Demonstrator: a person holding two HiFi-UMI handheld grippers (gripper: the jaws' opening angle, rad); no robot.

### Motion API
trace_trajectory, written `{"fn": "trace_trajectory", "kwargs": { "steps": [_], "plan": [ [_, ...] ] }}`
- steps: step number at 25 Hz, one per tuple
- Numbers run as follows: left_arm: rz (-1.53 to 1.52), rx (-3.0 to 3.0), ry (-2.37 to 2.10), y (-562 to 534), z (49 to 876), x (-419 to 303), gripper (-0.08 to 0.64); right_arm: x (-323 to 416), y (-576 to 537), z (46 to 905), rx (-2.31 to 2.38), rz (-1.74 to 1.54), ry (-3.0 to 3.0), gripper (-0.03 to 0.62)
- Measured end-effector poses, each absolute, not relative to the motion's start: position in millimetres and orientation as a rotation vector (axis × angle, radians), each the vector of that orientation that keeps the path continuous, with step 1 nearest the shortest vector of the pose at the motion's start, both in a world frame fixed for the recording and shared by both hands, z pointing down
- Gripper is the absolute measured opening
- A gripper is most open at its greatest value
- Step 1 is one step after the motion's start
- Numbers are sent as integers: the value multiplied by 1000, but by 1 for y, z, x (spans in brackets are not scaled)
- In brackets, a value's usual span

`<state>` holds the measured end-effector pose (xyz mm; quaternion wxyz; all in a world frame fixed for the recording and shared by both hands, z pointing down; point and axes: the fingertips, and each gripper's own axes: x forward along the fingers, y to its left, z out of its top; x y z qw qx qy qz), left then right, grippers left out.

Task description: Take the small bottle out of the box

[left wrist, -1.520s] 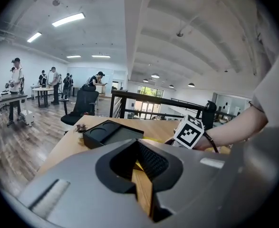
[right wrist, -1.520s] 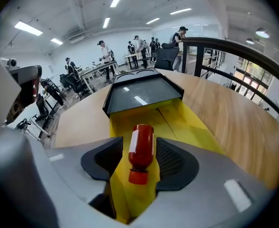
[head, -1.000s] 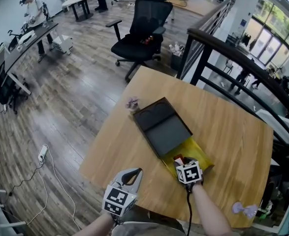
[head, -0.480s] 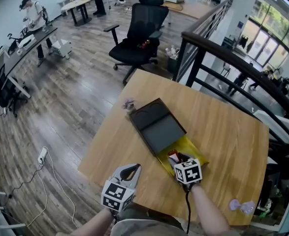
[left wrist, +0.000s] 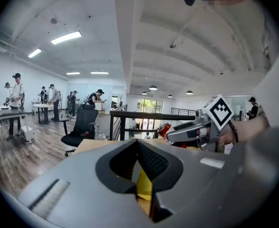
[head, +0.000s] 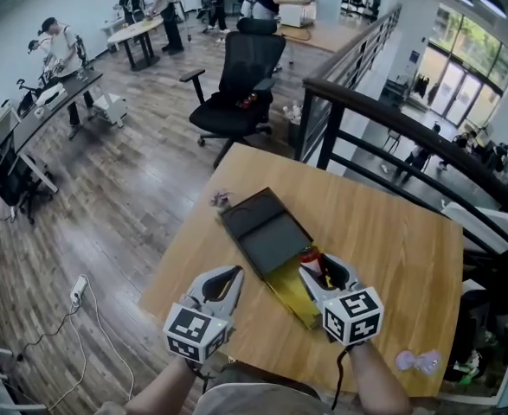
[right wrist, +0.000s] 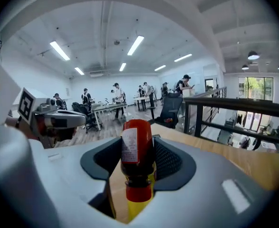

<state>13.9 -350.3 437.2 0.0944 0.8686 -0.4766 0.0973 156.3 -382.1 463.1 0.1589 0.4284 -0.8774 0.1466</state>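
Note:
A small red bottle with a white label is clamped between the jaws of my right gripper, which is shut on it. In the head view the bottle and right gripper hover over the open box, by the seam between its dark lid and yellow inside. The left gripper hangs just left of the box, fingertips together, holding nothing. The left gripper view shows its jaws with yellow box behind, and the bottle's red top off to the right.
The wooden table bears a small purple thing by its left edge and another at the near right corner. A black railing runs behind the table. An office chair stands beyond the far corner.
The right gripper has come up out of the yellow box with the red bottle in its jaws. The left gripper stays beside the box. The head view has shifted slightly.

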Motion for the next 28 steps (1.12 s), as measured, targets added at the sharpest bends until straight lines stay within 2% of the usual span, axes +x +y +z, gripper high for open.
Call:
{"fn": "trace_trajectory", "kwargs": {
  "steps": [7, 13, 21, 28],
  "plan": [
    [112, 2731, -1454, -346, 342, 34, 0, 179, -354, 346, 1335, 131, -2684, 219],
    [-7, 2837, -1497, -322, 283, 51, 0, 206, -313, 285, 1411, 18, -2786, 219],
    [-28, 2871, -1527, -290, 265, 60, 0, 236, -263, 256, 1469, -34, -2825, 219],
    [22, 2822, -1506, -270, 289, 73, 0, 256, -241, 279, 1490, 36, -2796, 219]
  ]
}}
